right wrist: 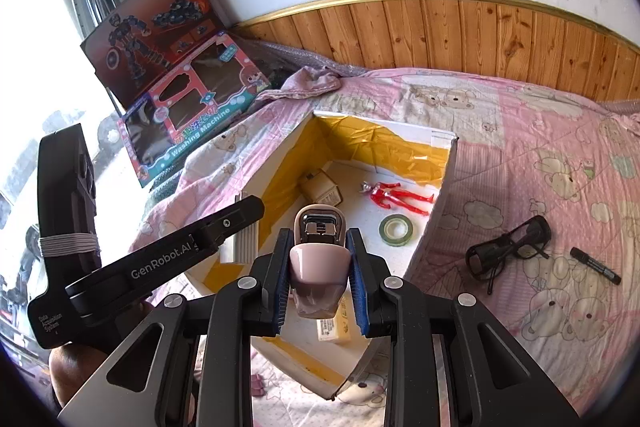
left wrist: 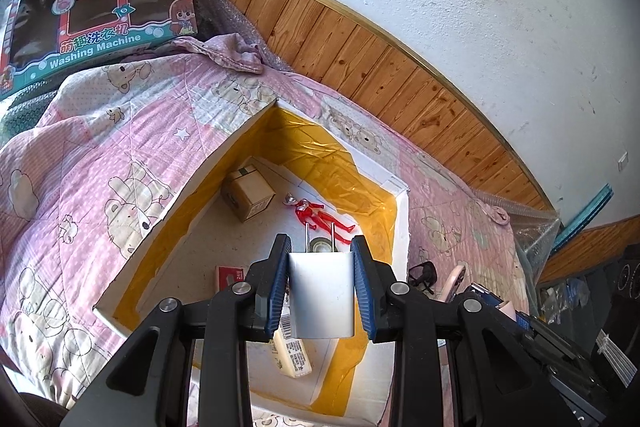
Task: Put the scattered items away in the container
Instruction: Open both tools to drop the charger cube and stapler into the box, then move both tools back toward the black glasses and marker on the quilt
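Left gripper (left wrist: 321, 259) clamps white plug adapter (left wrist: 321, 297) above white box (left wrist: 401, 227); right gripper (right wrist: 318, 259) grips pink stapler (right wrist: 318, 263). Only right view shows glasses (right wrist: 508, 251), marker (right wrist: 595, 265) on quilt.

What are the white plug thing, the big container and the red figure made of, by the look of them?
The charger plug, held in the left gripper, looks like smooth glossy white plastic with two bare metal prongs. The container seems to be white foam or card, with thick matte walls lined with shiny, wrinkled yellow tape. The red figure appears to be moulded plastic, with a glossy sheen.
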Action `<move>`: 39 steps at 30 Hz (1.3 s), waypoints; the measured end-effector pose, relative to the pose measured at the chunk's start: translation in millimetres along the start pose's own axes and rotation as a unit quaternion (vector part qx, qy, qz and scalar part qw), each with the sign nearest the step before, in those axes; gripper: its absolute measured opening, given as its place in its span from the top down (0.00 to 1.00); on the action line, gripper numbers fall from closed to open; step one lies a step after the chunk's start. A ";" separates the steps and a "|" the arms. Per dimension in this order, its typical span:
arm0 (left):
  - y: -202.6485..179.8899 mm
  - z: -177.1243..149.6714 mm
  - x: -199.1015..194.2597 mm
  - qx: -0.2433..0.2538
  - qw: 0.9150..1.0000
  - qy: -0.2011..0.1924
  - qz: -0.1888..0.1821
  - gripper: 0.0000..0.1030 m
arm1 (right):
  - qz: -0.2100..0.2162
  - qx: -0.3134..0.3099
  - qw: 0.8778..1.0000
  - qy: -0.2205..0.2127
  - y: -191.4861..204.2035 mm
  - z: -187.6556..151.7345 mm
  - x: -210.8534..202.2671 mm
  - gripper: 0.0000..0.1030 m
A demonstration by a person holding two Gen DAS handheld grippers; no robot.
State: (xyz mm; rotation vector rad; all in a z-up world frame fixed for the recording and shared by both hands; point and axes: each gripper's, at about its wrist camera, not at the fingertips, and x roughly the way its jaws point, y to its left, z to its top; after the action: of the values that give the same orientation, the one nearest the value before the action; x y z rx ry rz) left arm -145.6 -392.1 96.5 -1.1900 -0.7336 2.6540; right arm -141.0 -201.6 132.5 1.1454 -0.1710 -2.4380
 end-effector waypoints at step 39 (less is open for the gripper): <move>-26.4 -2.9 22.6 0.093 0.990 0.024 0.103 0.59 | 0.066 -0.022 0.998 0.003 -29.1 -4.4 13.5 0.62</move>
State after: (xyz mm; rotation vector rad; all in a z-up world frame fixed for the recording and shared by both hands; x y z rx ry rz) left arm -160.5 -360.8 92.7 -1.3374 -0.3619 2.7694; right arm -154.9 -181.1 111.7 1.0871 -0.1833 -2.3112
